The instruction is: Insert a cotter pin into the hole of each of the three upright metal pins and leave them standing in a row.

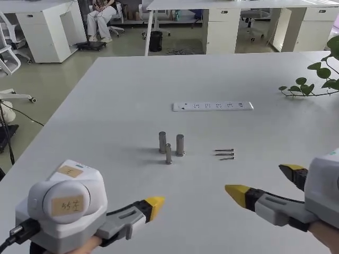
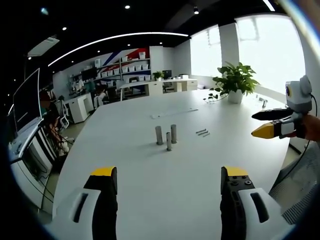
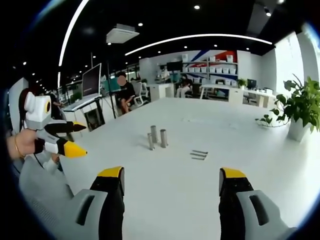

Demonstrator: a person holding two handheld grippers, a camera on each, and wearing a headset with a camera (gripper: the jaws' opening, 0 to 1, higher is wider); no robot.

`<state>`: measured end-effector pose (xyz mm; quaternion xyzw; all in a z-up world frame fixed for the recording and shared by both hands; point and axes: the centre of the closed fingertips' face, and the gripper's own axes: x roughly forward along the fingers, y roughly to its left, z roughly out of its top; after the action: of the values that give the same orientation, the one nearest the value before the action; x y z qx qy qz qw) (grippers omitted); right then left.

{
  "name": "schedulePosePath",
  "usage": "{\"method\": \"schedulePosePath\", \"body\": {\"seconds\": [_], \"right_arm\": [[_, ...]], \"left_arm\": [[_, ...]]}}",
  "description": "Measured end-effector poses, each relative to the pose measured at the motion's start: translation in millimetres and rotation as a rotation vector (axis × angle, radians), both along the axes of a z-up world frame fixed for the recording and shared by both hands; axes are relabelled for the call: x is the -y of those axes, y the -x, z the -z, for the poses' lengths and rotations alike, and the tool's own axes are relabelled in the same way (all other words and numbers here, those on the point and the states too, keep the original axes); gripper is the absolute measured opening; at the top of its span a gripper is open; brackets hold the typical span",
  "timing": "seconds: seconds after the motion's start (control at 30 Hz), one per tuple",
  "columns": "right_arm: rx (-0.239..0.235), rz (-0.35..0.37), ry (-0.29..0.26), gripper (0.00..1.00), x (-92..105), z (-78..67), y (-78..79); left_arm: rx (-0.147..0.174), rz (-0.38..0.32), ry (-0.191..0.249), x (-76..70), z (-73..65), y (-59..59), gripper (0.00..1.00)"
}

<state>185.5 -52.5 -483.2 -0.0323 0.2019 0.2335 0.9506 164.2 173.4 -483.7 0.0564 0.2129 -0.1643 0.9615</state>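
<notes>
Three upright metal pins (image 1: 170,145) stand close together in a small triangle at the middle of the white table (image 1: 106,116), and also appear in the left gripper view (image 2: 167,135) and the right gripper view (image 3: 156,136). Three cotter pins (image 1: 224,154) lie flat just right of them. My left gripper (image 2: 169,173) is open and empty near the table's front left, well short of the pins. My right gripper (image 1: 265,181) hovers open and empty at the front right, nearer the cotter pins (image 3: 199,154).
A white power strip (image 1: 213,106) lies behind the pins. A potted plant (image 1: 318,79) trails leaves over the far right edge. Desks, chairs and a seated person (image 1: 100,18) are beyond the table.
</notes>
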Motion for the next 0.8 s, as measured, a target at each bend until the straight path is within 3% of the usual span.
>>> {"method": "schedulePosePath", "body": {"seconds": [0.63, 0.8], "right_arm": [[-0.023, -0.006, -0.018, 0.74, -0.9, 2.9, 1.7], [-0.024, -0.009, -0.017, 0.72, -1.7, 3.3, 0.7]], "left_arm": [[-0.007, 0.007, -0.001, 1.0, 2.0, -0.5, 0.82], [-0.009, 0.002, 0.014, 0.2, 3.0, -2.5, 0.78]]}}
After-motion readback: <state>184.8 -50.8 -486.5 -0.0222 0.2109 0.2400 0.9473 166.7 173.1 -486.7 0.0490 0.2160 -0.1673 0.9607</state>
